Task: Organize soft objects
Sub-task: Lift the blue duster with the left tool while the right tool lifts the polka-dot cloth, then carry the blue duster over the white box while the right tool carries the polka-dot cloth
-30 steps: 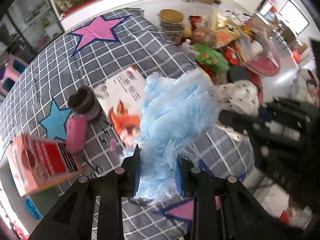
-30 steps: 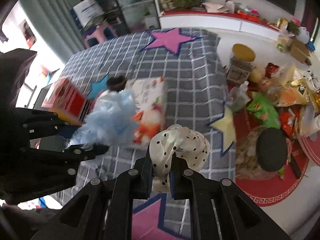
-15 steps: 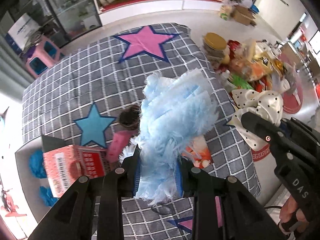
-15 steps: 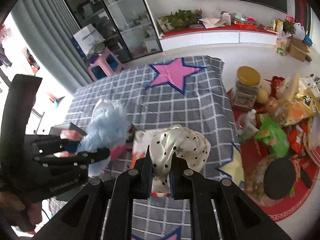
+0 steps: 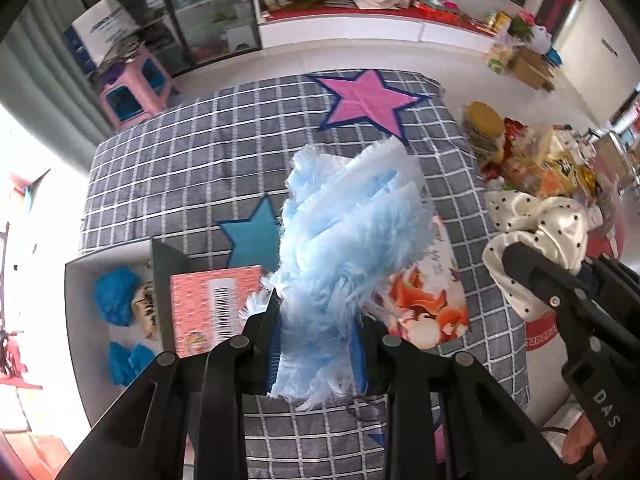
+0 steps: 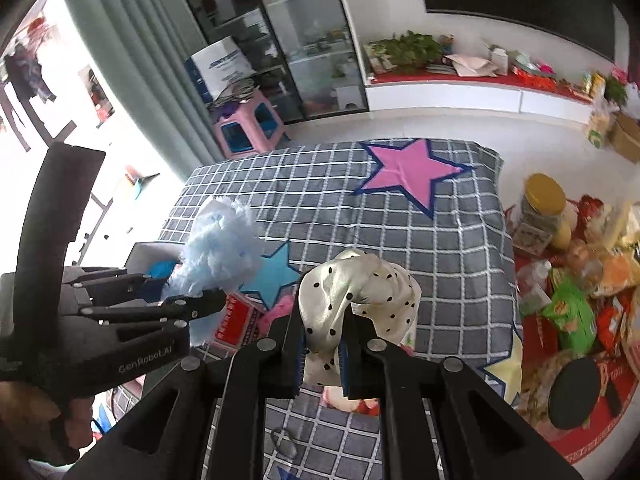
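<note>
My left gripper [image 5: 316, 344] is shut on a fluffy light-blue soft object [image 5: 352, 232] and holds it high above the checked table cloth [image 5: 200, 168]. It also shows in the right wrist view [image 6: 220, 248]. My right gripper [image 6: 323, 354] is shut on a white satin scrunchie with black dots [image 6: 360, 292], also held in the air; it shows at the right of the left wrist view [image 5: 536, 232]. A grey bin [image 5: 86, 340] at the table's left edge holds blue fluffy items [image 5: 116, 296].
On the cloth lie a red box with a barcode [image 5: 212, 304], a picture book [image 5: 432, 308] and a pink item [image 6: 276, 312]. Snack bags and a gold-lidded jar [image 6: 544, 204] crowd the floor at right. A pink stool [image 6: 248, 124] stands behind the table.
Both grippers have risen and tilted back with their objects still held, so more of the table and room shows. The grey bin with blue items has come into view at left.
</note>
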The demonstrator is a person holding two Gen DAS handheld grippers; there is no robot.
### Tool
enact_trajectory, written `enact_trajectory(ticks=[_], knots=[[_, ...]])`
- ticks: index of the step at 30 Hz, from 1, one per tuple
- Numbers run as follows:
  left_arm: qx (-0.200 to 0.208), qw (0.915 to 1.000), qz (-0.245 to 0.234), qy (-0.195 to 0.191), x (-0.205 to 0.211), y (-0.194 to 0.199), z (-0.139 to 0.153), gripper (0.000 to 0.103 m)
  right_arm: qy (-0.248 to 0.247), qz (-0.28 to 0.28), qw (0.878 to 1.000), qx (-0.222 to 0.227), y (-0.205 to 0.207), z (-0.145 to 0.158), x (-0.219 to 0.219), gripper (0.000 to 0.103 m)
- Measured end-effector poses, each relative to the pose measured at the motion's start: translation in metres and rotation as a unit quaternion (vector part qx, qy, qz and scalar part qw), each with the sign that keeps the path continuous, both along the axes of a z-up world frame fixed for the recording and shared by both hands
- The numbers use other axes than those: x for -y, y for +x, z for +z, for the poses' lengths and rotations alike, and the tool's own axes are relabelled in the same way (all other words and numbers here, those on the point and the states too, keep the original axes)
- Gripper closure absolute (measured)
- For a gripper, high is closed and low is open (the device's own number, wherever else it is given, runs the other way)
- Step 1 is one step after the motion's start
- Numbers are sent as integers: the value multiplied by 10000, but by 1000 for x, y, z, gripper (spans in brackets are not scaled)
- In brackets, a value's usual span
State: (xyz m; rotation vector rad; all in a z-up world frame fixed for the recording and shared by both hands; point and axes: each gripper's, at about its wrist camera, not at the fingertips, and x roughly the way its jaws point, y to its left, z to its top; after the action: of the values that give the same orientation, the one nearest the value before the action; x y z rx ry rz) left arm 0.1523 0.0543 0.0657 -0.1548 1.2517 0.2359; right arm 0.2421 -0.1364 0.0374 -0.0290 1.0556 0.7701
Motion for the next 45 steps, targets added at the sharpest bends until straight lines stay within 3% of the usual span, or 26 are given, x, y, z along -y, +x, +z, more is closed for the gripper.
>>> enact_trajectory(ticks=[16,27,45], knots=[[7,9988,492,23,-61,-37,9,72,0,475,9987,180,-21,23,-64,89],[10,9956,920,-194,-102,-74,7,72,-52,969,9949,286,-50,36,-106,89],[-171,9846,1691,-408,-164,-154,-15,72,-257,2188,9746,405,-114,34,-188,89]])
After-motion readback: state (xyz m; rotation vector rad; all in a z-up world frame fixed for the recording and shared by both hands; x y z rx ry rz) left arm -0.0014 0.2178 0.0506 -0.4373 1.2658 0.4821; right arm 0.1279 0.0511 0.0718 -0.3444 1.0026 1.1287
